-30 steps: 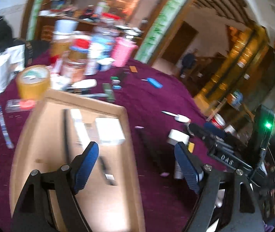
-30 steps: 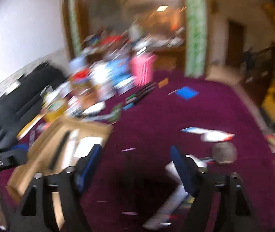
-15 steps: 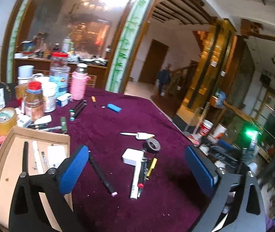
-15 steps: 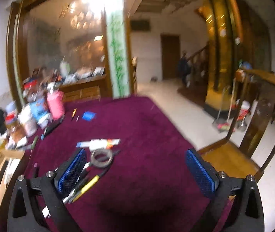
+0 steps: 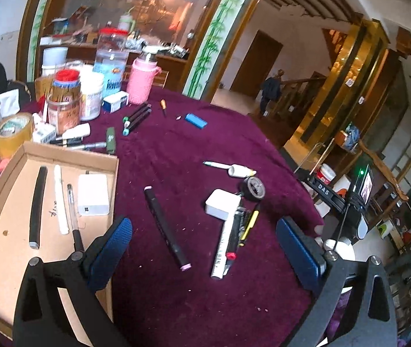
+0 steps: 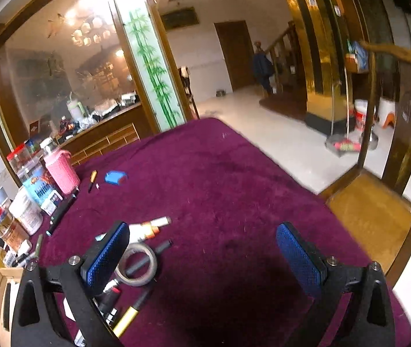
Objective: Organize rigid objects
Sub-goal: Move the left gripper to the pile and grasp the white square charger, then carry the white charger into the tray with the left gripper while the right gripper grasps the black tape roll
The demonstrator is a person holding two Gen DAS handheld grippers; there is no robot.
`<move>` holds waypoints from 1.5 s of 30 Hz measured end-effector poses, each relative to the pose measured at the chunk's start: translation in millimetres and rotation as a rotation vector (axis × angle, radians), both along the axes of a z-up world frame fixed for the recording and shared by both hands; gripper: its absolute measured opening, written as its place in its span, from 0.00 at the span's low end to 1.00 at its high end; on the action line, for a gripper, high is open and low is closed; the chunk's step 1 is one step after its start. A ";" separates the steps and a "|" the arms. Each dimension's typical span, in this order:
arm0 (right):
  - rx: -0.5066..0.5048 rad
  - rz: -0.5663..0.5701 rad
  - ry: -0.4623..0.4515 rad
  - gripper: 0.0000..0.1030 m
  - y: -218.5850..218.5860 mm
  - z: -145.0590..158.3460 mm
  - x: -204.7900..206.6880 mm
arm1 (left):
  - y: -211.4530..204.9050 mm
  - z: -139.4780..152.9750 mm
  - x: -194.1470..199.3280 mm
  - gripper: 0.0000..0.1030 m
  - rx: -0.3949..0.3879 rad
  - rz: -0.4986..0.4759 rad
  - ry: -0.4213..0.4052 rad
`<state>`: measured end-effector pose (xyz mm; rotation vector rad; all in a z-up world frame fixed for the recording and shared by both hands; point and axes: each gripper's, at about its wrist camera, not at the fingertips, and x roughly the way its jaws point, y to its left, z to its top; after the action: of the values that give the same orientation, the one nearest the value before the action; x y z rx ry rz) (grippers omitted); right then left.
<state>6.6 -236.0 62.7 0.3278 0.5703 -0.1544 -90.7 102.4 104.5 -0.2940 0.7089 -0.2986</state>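
Note:
A cardboard tray (image 5: pixel 8 248) lies at the left on the purple table and holds a black marker (image 5: pixel 37 206), a white stick, a pen and a white box (image 5: pixel 93 194). A black marker with pink ends (image 5: pixel 165 228) lies between the fingers of my open, empty left gripper (image 5: pixel 204 247). A cluster of pens, a white adapter (image 5: pixel 223 204) and a tape roll (image 5: pixel 253 188) lies to its right. My right gripper (image 6: pixel 202 256) is open and empty above the cloth, with the tape roll (image 6: pixel 136 265) by its left finger.
Jars, a pink bottle (image 5: pixel 141 80), a brown tape roll (image 5: pixel 13 133) and markers crowd the table's far left. A blue lighter (image 5: pixel 195 120) lies farther back. A wooden chair (image 6: pixel 379 214) stands at the right table edge.
Both grippers have lifted and drawn back from close over the tray and table. The views widened; the right view swung to the right toward the chair.

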 end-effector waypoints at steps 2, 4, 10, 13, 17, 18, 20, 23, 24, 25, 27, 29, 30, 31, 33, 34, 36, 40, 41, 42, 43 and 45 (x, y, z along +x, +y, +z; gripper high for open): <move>0.067 0.030 0.037 0.99 -5.9 -7.2 4.0 | -2.1 -9.6 11.0 0.97 0.007 0.008 0.037; 0.091 0.023 0.041 0.99 -8.8 -10.0 3.2 | -8.9 -21.5 24.2 0.97 -0.013 -0.006 0.082; 0.107 0.040 0.066 0.99 -7.7 -15.5 5.8 | -52.4 -44.7 66.2 0.97 0.049 -0.086 0.158; 0.102 0.037 0.081 0.99 -7.7 -17.4 8.6 | -74.9 -54.4 89.3 0.97 0.076 -0.134 0.188; 0.095 0.025 0.092 0.99 -8.6 -19.1 9.3 | -101.8 -69.9 117.4 0.97 0.115 -0.202 0.218; 0.097 0.025 0.099 0.99 -8.2 -20.3 9.8 | -107.0 -74.2 123.1 0.97 0.139 -0.208 0.222; 0.099 0.026 0.112 0.99 -8.0 -22.6 11.3 | -114.3 -83.6 133.9 0.96 0.186 -0.217 0.226; 0.092 0.025 0.124 0.99 -6.6 -23.6 12.7 | -120.1 -91.7 144.2 0.96 0.203 -0.254 0.221; 0.094 0.027 0.124 0.99 -6.3 -23.4 12.7 | -121.7 -93.8 147.1 0.95 0.205 -0.267 0.222; 0.094 0.031 0.124 0.99 -5.8 -23.1 12.6 | -122.8 -95.6 151.1 0.80 0.198 -0.275 0.226; 0.087 0.034 0.128 0.99 -4.2 -23.3 13.2 | -123.9 -100.9 154.3 0.67 0.171 -0.292 0.253; 0.086 0.036 0.134 0.99 -3.5 -24.3 13.7 | -125.9 -101.5 152.9 0.67 0.175 -0.287 0.237; 0.085 0.036 0.137 0.99 -3.4 -25.0 14.2 | -126.0 -101.5 151.2 0.67 0.177 -0.287 0.231; 0.086 0.036 0.140 0.99 -3.7 -25.5 14.3 | -125.6 -102.1 148.4 0.67 0.176 -0.284 0.230; 0.086 0.035 0.141 0.99 -4.0 -26.0 14.4 | -123.8 -100.4 145.8 0.67 0.162 -0.282 0.234; 0.084 0.034 0.143 0.99 -4.1 -26.4 14.5 | -122.9 -98.5 144.2 0.67 0.158 -0.284 0.231; 0.084 0.036 0.148 0.99 -3.5 -26.9 15.8 | -121.8 -91.8 137.9 0.67 0.156 -0.288 0.214; 0.080 0.030 0.158 0.99 -4.4 -28.8 16.8 | -117.2 -77.8 124.0 0.67 0.126 -0.302 0.185; 0.082 0.029 0.160 0.99 -5.0 -29.6 16.9 | -115.0 -74.4 118.1 0.67 0.114 -0.305 0.178; 0.083 0.027 0.163 0.99 -5.6 -30.4 16.9 | -113.3 -71.4 113.7 0.67 0.105 -0.307 0.173; 0.081 0.024 0.166 0.99 -6.3 -31.3 16.8 | -110.6 -67.9 109.2 0.67 0.094 -0.308 0.167; 0.074 0.021 0.173 0.99 -6.3 -32.6 17.3 | -103.2 -61.2 100.0 0.67 0.069 -0.305 0.157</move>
<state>23.8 -242.3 30.1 0.3825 0.7517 -0.1426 9.4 -0.8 43.3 -0.1434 0.9192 -0.5432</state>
